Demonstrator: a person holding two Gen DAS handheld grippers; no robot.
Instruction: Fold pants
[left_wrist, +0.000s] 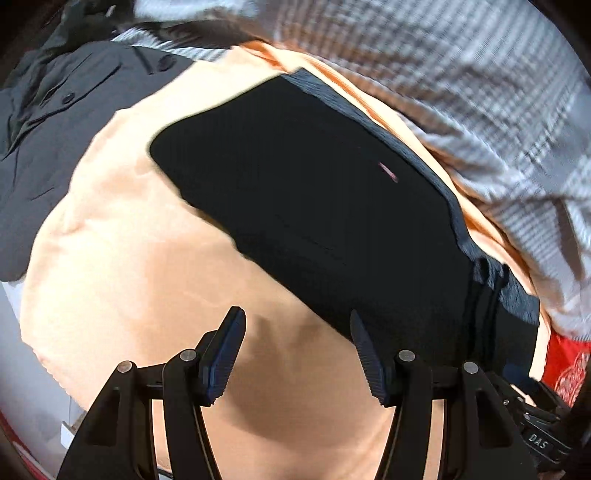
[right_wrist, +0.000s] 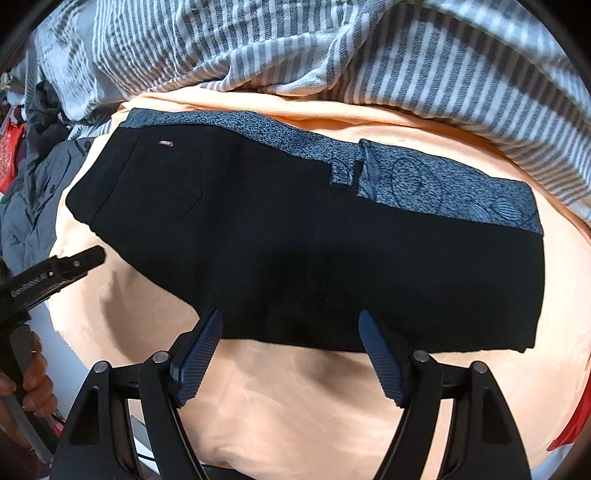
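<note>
Black pants (right_wrist: 295, 240) lie folded in a flat packet on a peach cloth (right_wrist: 314, 406), with a grey-blue patterned waistband (right_wrist: 443, 184) along the far edge. They also show in the left wrist view (left_wrist: 314, 203). My right gripper (right_wrist: 291, 317) is open and empty, its fingertips just over the pants' near edge. My left gripper (left_wrist: 297, 317) is open and empty, above the peach cloth (left_wrist: 129, 258) beside the pants' near edge. The left gripper also shows at the left of the right wrist view (right_wrist: 55, 273).
A striped grey-and-white garment (right_wrist: 332, 48) is heaped behind the pants. A dark grey buttoned garment (left_wrist: 55, 129) lies to the left. Something red (left_wrist: 565, 365) lies at the right edge. A hand (right_wrist: 33, 376) holds the left gripper's handle.
</note>
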